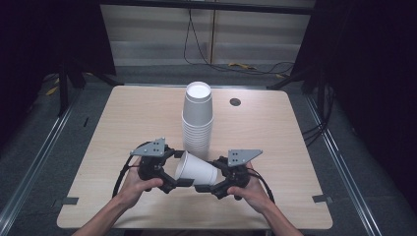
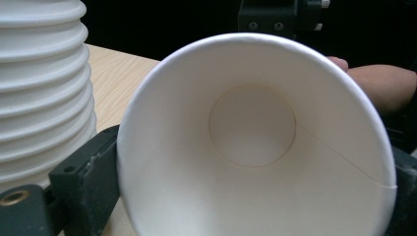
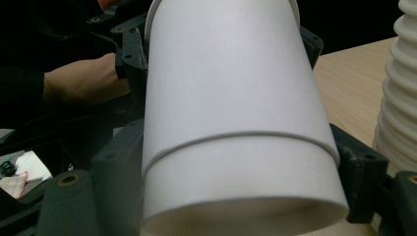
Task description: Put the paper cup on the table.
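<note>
A white paper cup (image 1: 195, 171) lies on its side in the air between my two grippers, just in front of a tall stack of white paper cups (image 1: 197, 120). Its open mouth (image 2: 253, 125) faces my left gripper (image 1: 177, 169), whose jaws press on either side of the rim. Its base end (image 3: 243, 196) points at my right gripper (image 1: 212, 175), which is shut on the lower body. A rim line circles the cup midway in the right gripper view, like one cup nested in another. The same stack of cups (image 2: 42, 88) stands close beside the left gripper.
The wooden table (image 1: 123, 123) has a round cable hole (image 1: 235, 102) at the back right. The stack of cups (image 3: 401, 98) rises right beside the held cup. Dark floor and rails surround the table. Cables lie on the floor behind it.
</note>
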`<state>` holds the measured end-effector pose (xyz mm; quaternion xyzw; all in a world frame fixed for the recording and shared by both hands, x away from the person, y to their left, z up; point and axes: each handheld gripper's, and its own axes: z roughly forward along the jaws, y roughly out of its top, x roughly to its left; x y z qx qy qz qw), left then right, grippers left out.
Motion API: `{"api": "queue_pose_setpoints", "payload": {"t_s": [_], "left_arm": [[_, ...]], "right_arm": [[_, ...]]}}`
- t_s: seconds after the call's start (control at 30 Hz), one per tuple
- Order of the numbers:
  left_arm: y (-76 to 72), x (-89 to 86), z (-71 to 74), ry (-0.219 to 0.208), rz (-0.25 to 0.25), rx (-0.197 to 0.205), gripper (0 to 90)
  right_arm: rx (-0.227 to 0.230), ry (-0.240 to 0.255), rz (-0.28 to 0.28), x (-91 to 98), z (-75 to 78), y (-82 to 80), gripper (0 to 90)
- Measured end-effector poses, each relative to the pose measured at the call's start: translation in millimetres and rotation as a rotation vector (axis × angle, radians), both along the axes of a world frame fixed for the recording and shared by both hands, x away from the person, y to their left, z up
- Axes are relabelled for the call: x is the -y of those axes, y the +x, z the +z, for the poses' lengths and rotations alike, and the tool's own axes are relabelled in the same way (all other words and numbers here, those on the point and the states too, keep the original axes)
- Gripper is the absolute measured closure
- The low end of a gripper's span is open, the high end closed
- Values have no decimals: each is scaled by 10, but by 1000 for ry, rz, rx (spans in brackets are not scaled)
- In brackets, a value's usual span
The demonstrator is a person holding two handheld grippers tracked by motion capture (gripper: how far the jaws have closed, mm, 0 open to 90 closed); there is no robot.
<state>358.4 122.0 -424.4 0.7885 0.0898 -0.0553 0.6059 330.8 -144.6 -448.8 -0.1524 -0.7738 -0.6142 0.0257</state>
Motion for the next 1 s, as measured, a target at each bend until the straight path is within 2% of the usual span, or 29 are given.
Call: {"api": "queue_pose_setpoints", "payload": {"t_s": [0.4, 0.6, 0.67, 1.0], "left_arm": [[-10, 6, 15, 26, -1, 9, 88], [25, -9, 17, 40, 20, 9, 89], [31, -6, 14, 43, 20, 9, 89], [83, -38, 9, 69, 39, 0, 89]], "right_arm": [[-14, -42, -3, -1, -9, 1, 206], [-26, -63, -19, 29, -4, -2, 148], [-22, -72, -42, 42, 4, -7, 137], [-25, -68, -64, 78, 0, 22, 131]]}}
